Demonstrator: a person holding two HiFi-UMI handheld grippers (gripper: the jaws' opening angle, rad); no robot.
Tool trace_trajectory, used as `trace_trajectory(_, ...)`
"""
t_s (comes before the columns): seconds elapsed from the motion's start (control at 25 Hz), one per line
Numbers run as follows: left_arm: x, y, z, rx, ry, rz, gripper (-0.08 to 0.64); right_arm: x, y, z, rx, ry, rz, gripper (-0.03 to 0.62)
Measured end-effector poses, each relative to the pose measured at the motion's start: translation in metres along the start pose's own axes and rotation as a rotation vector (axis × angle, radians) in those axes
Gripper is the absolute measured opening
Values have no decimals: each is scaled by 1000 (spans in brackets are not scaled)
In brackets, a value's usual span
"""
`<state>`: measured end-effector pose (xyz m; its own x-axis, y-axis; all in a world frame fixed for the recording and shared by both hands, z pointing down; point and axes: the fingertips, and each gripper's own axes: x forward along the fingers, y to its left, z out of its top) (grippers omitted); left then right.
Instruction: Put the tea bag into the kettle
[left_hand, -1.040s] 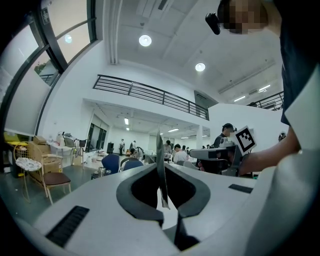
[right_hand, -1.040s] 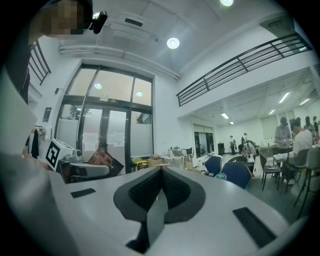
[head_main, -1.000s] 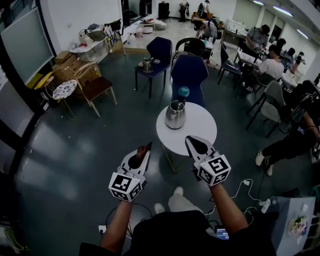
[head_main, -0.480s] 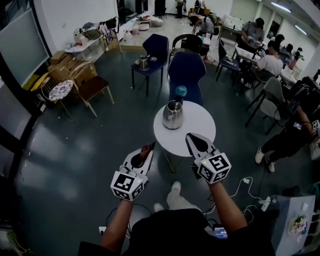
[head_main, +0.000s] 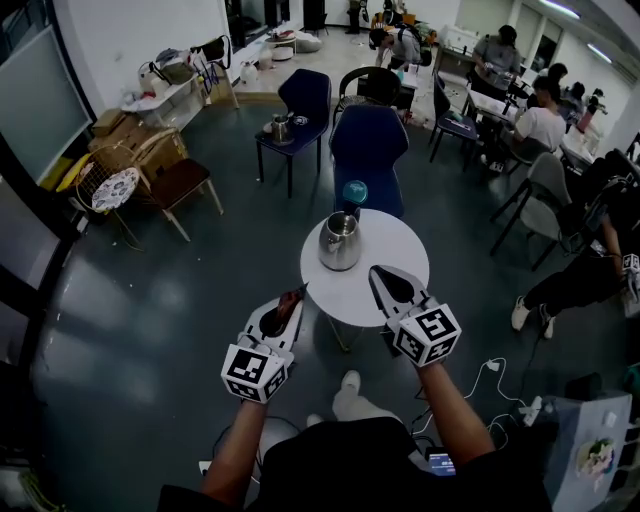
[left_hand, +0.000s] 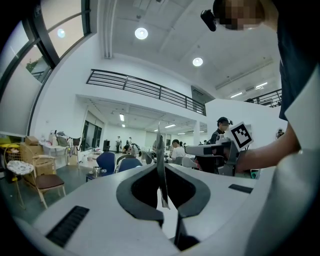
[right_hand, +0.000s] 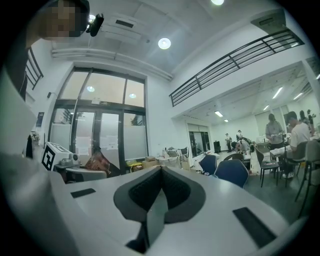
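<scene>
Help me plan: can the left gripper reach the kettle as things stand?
Probably yes: the left gripper, shut on the tea bag, hovers by the table; nothing stands before the kettle.

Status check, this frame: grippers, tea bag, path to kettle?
Left gripper shut on tea bag. Right gripper shut, empty. Kettle upright on white table ahead, nothing between.

Open office-like workspace, people at desks (head_main: 541, 122), blue chairs (head_main: 368, 146), mezzanine railing (left_hand: 145, 88); cardboard boxes (head_main: 128, 148)

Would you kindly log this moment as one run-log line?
left gripper: shut on tea bag | right gripper: shut, empty | kettle: on round table | tea bag: not yet in
</scene>
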<state>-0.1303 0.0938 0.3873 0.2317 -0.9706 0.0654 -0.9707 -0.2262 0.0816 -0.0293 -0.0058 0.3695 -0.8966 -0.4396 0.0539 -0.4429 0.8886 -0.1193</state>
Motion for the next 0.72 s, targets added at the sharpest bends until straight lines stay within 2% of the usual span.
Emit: trace_trajectory(0.72,90,28,0,-12,9,35,26,48,-76,-1,2,28,32,17)
